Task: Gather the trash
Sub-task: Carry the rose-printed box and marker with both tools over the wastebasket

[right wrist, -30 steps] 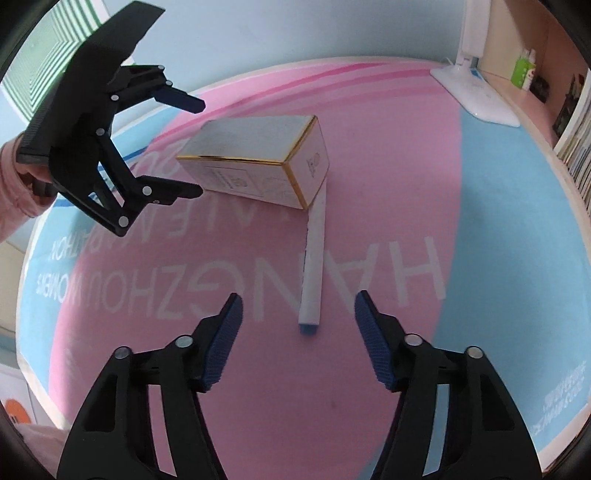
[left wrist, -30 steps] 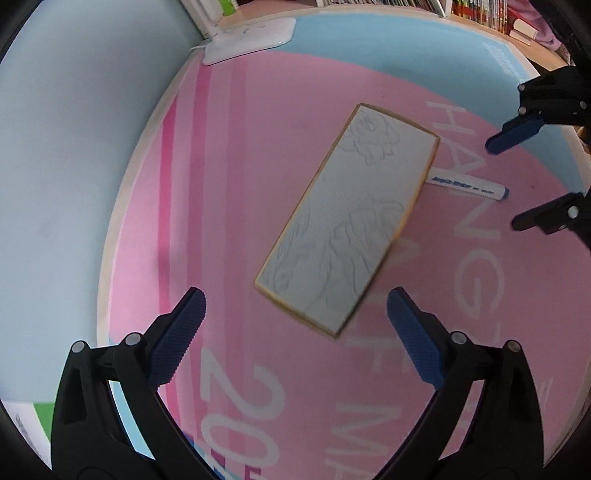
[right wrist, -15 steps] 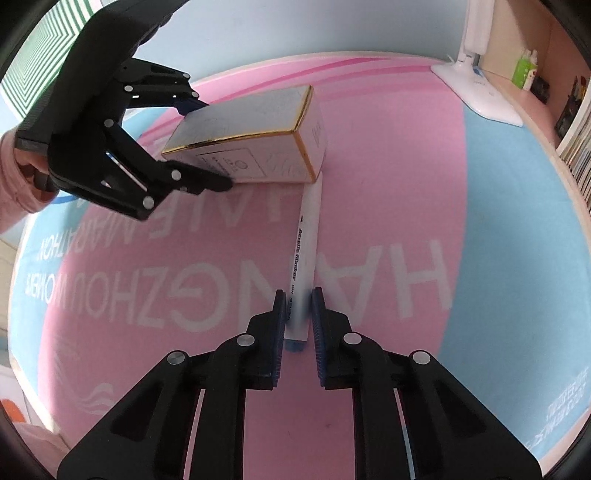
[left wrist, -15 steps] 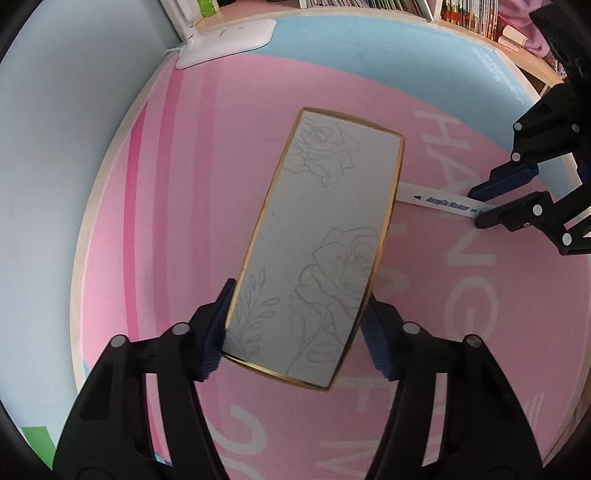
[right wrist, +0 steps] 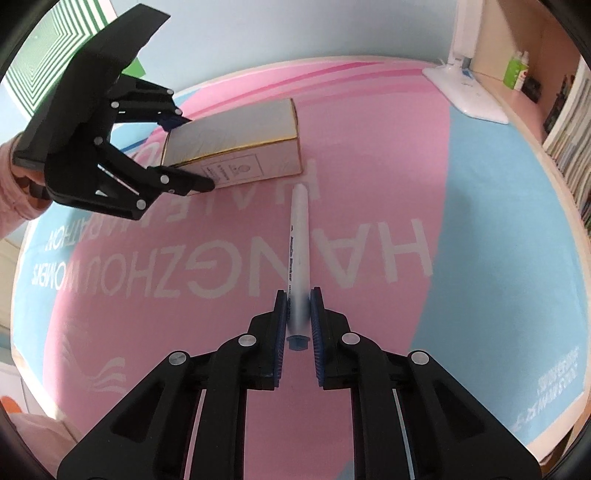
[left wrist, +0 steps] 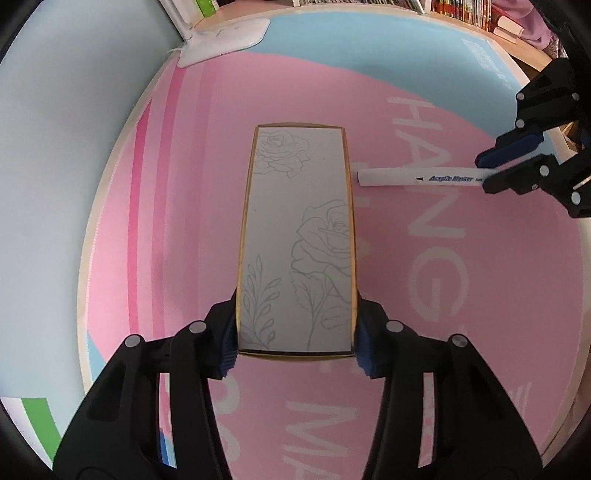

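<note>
A long white box [left wrist: 295,236] with gold edges and rose line drawings lies on the pink and blue mat [left wrist: 177,229]. My left gripper [left wrist: 295,314] straddles its near end; the jaws are still closing and both blue pads press on the box's sides. To its right a white acrylic marker [left wrist: 413,178] lies with my right gripper [left wrist: 491,170] at its far end. In the right wrist view the right gripper [right wrist: 298,306] is shut on the marker [right wrist: 298,236] near its blue cap, and the left gripper [right wrist: 195,152] clamps the box [right wrist: 236,147] at the upper left.
A white lamp base [left wrist: 225,40] stands at the mat's far edge, also the lamp base [right wrist: 469,96] at the right wrist view's upper right. Bookshelves [left wrist: 461,11] line the far side. A pink sleeve [right wrist: 14,199] holds the left gripper. The table's rim [left wrist: 107,184] curves along the left.
Both grippers have gone from open to shut: the left closed around the box's near end and the box swung straight between its fingers; the right closed on the marker.
</note>
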`<action>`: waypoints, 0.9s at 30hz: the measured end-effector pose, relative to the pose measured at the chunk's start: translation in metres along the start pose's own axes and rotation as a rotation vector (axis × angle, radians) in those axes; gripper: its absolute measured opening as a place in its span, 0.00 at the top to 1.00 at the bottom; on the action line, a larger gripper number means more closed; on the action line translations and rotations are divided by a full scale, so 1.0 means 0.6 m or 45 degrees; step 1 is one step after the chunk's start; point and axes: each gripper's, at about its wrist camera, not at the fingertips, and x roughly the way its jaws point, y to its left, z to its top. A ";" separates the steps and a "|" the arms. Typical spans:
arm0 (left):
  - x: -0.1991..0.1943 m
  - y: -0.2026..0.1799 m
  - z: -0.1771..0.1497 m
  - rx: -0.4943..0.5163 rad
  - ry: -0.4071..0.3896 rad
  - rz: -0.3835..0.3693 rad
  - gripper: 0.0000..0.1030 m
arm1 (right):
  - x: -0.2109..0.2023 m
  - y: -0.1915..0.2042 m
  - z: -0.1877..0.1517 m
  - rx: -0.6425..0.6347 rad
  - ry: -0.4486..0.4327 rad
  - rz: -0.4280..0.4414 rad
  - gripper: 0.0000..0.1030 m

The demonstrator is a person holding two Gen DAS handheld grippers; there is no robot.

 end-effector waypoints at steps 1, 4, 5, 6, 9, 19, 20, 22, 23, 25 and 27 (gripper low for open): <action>-0.006 -0.005 0.001 0.002 -0.002 0.004 0.55 | -0.006 0.000 -0.003 0.002 -0.007 0.001 0.87; -0.017 -0.015 0.013 0.013 -0.014 0.017 0.55 | -0.017 -0.011 -0.008 0.002 -0.019 -0.006 0.87; -0.023 -0.022 0.014 0.016 -0.016 0.021 0.55 | -0.023 -0.012 -0.012 0.003 -0.024 -0.006 0.87; -0.025 -0.026 0.016 0.020 -0.018 0.022 0.55 | -0.026 -0.015 -0.012 0.004 -0.027 -0.008 0.87; -0.038 -0.046 0.022 0.027 -0.022 0.030 0.55 | -0.044 -0.018 -0.023 0.005 -0.040 -0.015 0.87; -0.080 -0.137 0.067 0.089 -0.043 0.057 0.55 | -0.124 -0.038 -0.100 0.045 -0.132 -0.056 0.87; -0.084 -0.147 0.074 0.102 -0.048 0.064 0.55 | -0.134 -0.039 -0.112 0.051 -0.140 -0.059 0.87; -0.086 -0.159 0.092 0.116 -0.055 0.069 0.55 | -0.150 -0.044 -0.132 0.065 -0.156 -0.075 0.87; -0.090 -0.173 0.103 0.126 -0.064 0.070 0.55 | -0.160 -0.048 -0.144 0.078 -0.164 -0.078 0.87; -0.097 -0.191 0.109 0.142 -0.075 0.067 0.55 | -0.177 -0.058 -0.165 0.100 -0.181 -0.094 0.87; -0.100 -0.214 0.122 0.164 -0.085 0.063 0.55 | -0.191 -0.065 -0.181 0.118 -0.197 -0.103 0.87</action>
